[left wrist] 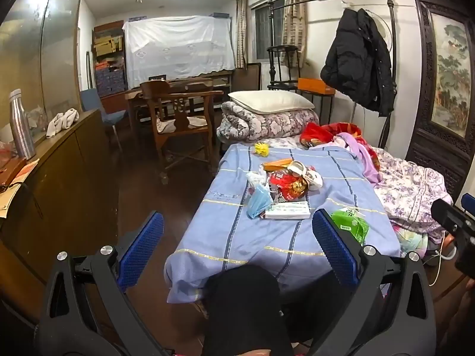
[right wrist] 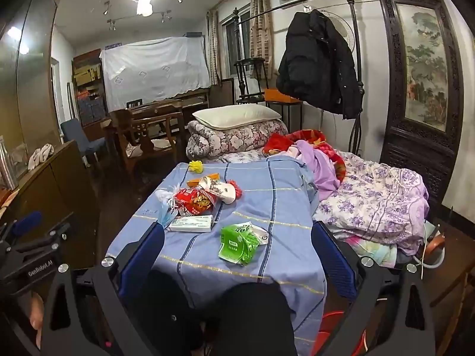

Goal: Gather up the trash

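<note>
Two grippers are held spread wide with nothing gripped: the left gripper and the right gripper. Beyond them, a green wrapper, white box, blue mask and red packet are scattered on the blue sheet.

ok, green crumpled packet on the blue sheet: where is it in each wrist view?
Left wrist: green packet lower right of centre, partly hidden behind the left claw's right-hand finger.
Right wrist: green packet near centre, fully visible, between the right claw's open fingers but beyond them.
Shared landmark: white flat box, up-left of the packet in both views.
</note>
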Demonstrator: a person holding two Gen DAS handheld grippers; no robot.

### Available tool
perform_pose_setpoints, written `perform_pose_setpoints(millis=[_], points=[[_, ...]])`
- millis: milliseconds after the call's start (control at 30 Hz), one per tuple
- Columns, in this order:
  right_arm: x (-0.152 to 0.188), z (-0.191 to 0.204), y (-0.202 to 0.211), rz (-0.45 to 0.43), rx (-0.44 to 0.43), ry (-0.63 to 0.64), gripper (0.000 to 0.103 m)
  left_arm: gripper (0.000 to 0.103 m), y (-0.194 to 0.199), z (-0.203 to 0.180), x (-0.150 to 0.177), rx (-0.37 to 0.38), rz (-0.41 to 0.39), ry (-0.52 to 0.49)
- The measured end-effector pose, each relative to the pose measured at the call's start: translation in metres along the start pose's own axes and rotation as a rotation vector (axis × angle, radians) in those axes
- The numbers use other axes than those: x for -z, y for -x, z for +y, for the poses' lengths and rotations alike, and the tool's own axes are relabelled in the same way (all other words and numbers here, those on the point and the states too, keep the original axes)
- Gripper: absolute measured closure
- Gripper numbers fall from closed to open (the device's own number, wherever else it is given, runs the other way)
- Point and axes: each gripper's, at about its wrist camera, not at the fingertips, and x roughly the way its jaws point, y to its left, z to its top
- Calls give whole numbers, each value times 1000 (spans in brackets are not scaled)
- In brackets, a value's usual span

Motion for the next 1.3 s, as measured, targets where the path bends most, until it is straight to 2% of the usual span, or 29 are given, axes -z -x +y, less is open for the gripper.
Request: perform_pose_setpoints(millis=[167,233,433,1300], points=[[-1,5,-8,38,-1,25,6,7,1,2,0,-13,-5,9],[6,6,-3,16,-6,27,6,7,3,5,0,-12,-8,9],[3,6,-2,34,-11,20,6,7,-10,15,-1,-21,-1,4],[4,9,-2,41,-12,32,6,7,-4,6,5,-46,-12,-1]])
